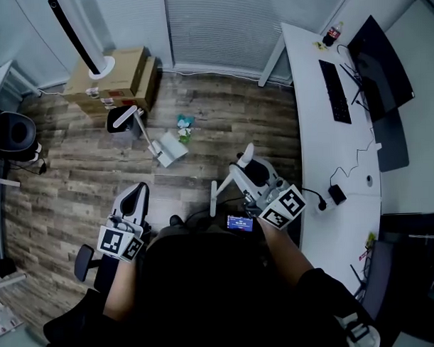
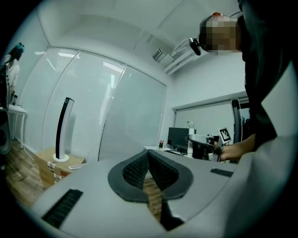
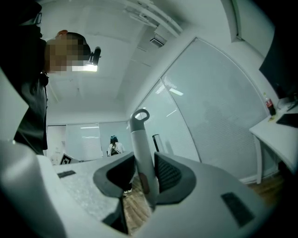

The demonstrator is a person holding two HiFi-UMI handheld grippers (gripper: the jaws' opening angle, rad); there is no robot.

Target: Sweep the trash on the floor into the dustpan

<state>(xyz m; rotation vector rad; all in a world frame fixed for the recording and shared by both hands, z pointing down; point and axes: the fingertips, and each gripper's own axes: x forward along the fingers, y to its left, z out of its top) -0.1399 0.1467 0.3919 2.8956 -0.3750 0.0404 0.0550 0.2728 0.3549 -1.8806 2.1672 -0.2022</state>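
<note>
**Head view.** Saw the left gripper [image 1: 136, 198] and the right gripper [image 1: 240, 163] held out over the wood floor [image 1: 75, 174], a marker cube on each. Spotted the dustpan [image 1: 172, 148] standing on the boards ahead with its long stem rising up-left. The trash [image 1: 184, 125], green and white scraps, lay on the floor just beyond the pan. Noted cardboard boxes [image 1: 117, 73] further back. Noted too a white worktop [image 1: 315, 130] at the right, carrying a keyboard [image 1: 335, 90] and a monitor [image 1: 383, 57].

**Left gripper view.** Found the jaws pressed together with nothing between them — only floor boards showing through the slit below. Made out a tower fan [image 2: 63, 130] standing on the boxes.

**Right gripper view.** Found the jaws pinching a white looped handle [image 3: 141, 153] — upright, its loop end sticking up above the pads.
</note>
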